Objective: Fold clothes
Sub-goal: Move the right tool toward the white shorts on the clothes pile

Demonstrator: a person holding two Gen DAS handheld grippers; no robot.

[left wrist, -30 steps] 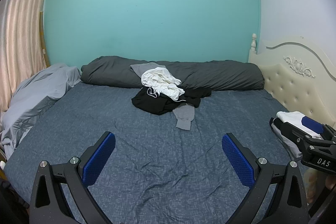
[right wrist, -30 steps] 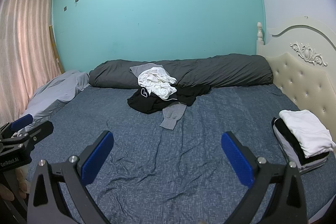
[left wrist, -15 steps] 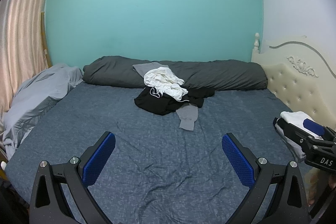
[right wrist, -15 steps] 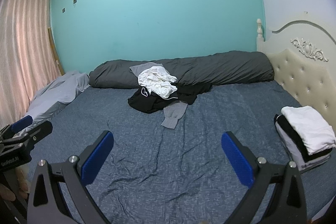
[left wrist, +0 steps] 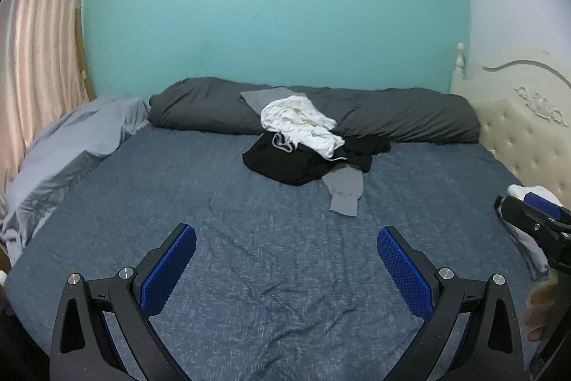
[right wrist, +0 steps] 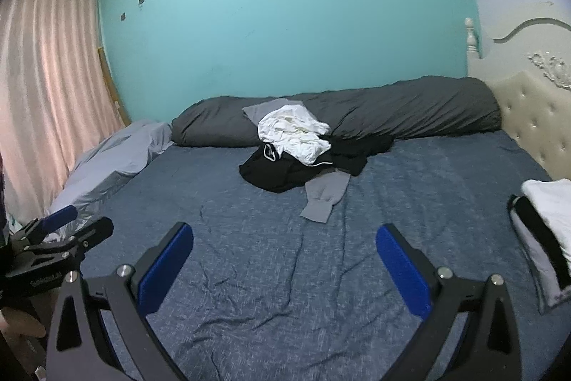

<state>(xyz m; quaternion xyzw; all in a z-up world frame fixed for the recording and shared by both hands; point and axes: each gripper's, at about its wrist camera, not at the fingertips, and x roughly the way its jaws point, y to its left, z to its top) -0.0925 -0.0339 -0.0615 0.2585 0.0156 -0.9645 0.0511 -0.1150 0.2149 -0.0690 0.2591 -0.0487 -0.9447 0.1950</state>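
A pile of unfolded clothes (left wrist: 303, 145) lies at the far middle of the bed: a white garment (right wrist: 292, 131) on top, black garments (right wrist: 282, 166) under it, a grey piece (right wrist: 323, 197) trailing toward me. A folded stack (right wrist: 546, 231) with a white item on top sits at the bed's right edge. My left gripper (left wrist: 285, 259) is open and empty above the near sheet, far from the pile. My right gripper (right wrist: 283, 257) is open and empty too. Each gripper shows at the other view's edge.
The blue-grey sheet (left wrist: 271, 259) covers the bed, wrinkled in front. A dark grey rolled duvet (left wrist: 392, 120) lies along the teal wall. A light grey blanket (left wrist: 71, 149) is bunched at the left by the pink curtain (right wrist: 43, 95). A cream headboard (right wrist: 531, 116) stands on the right.
Both grippers have tilted up and drawn slightly back; the pile sits a little higher and further right in the left view. Both stay open and empty.
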